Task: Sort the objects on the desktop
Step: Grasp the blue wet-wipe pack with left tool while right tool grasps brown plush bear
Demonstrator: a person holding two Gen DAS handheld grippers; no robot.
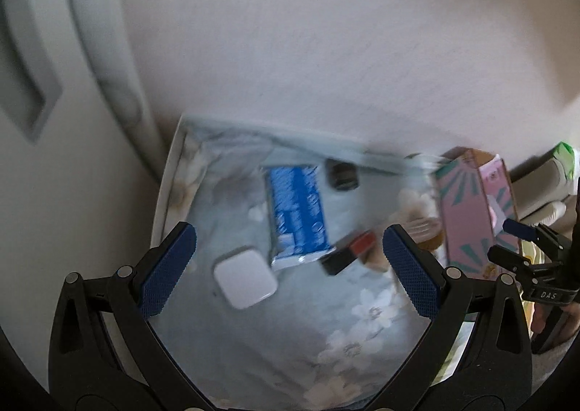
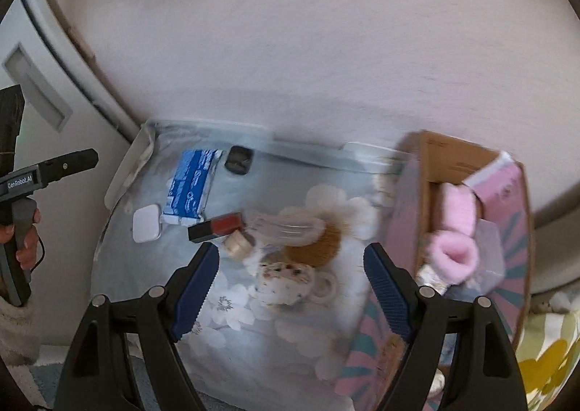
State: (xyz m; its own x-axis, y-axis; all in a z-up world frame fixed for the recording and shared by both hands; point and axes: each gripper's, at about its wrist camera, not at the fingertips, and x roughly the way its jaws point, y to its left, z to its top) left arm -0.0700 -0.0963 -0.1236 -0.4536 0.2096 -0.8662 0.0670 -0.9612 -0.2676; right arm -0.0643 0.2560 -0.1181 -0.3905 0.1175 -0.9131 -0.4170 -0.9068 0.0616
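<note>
both views blurred, pointed steeply down at a surface draped in a pale blue cloth with white flowers, set against a cream wall. left gripper spread wide, nothing between its blue pads, hanging over the cloth above a white rounded-square case and the near end of a blue printed packet. just right of the packet's near end, a black and red lipstick-like stick, lying flat. far behind the packet, near the wall, a small dark squarish item, too blurred to name. right gripper also spread wide, empty, poised above a speckled cream cup lying in the middle of the cloth, with a pale tape roll touching its right side. just beyond the cup, a round brown pad or brush head, a clear plastic piece and a small beige roll, clustered close together. at the right edge of the cloth, an open pink cardboard box with teal rays, holding pink fluffy socks. at the far left of the right-wrist view, a person's hand around the handle of the other tool. beyond the box to the right, a yellow-flowered fabric.
</note>
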